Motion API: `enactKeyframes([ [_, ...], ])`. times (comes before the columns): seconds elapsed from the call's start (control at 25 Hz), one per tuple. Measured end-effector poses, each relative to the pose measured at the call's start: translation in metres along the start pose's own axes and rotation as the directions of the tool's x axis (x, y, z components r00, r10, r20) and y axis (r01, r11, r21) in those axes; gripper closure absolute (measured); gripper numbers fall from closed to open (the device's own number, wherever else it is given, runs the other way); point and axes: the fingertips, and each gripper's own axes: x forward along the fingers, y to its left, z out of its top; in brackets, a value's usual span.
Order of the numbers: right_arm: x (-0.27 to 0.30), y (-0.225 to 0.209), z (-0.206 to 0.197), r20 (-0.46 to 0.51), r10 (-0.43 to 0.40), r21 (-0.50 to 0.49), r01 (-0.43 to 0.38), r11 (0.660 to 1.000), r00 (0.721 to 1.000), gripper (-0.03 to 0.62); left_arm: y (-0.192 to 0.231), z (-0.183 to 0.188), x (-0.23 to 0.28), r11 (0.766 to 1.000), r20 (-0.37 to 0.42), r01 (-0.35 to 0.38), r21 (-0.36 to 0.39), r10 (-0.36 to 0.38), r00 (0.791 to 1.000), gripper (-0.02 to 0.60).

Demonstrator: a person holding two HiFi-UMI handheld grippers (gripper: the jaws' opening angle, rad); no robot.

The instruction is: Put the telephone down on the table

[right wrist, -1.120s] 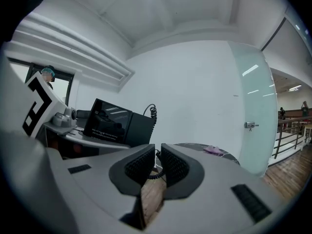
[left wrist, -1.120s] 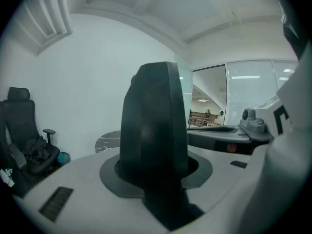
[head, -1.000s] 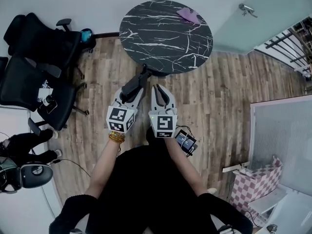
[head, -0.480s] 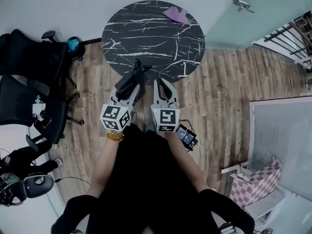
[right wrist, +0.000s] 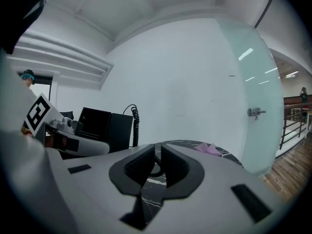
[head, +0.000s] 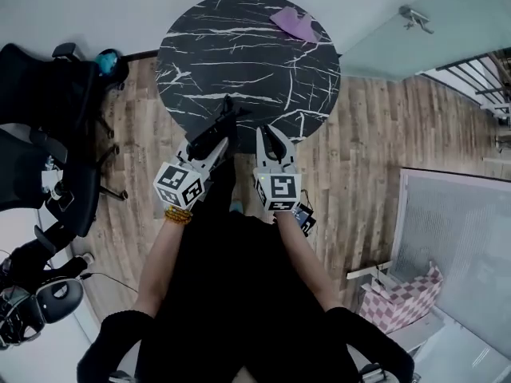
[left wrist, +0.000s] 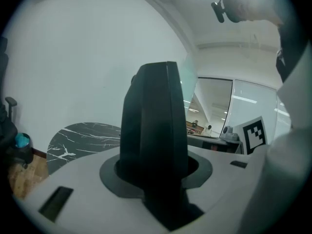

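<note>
Clamping telephone — left tool; right — cord.

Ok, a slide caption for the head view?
Left gripper holds the black telephone at the round marble table's near edge, right gripper alongside.

Counter: black top with white veining. Telephone and its coiled cord: black. Cloth at the counter's far edge: pale purple. Left gripper and right gripper: pale grey with dark pads, and each cube bears black-and-white square markers. Floor: brown wood planks. Chairs: black. Box on the floor: pink-and-white check.
</note>
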Motion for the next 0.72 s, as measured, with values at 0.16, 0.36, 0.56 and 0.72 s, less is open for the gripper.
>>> enactKeyframes([
  [0.16,0.040,-0.005,0.010,-0.056,0.103,-0.070,-0.106,0.992,0.993,0.540,0.027,0.004,0.028,0.997,-0.044,0.068,-0.025,-0.070,0.997,0.413],
  [0.36,0.073,-0.018,0.008,-0.104,0.186,-0.096,-0.196,0.976,0.977,0.540,0.054,-0.011,0.060,0.979,-0.129,0.196,-0.058,-0.202,0.971,0.411],
  [0.56,0.088,-0.051,0.006,-0.135,0.135,-0.068,-0.145,0.987,0.981,0.540,0.076,-0.032,0.094,0.945,-0.144,0.232,-0.230,-0.268,0.952,0.411],
  [0.72,0.091,-0.066,0.004,-0.141,0.126,-0.042,-0.133,0.990,0.982,0.540,0.089,-0.039,0.114,0.911,-0.109,0.221,-0.348,-0.274,0.956,0.413],
])
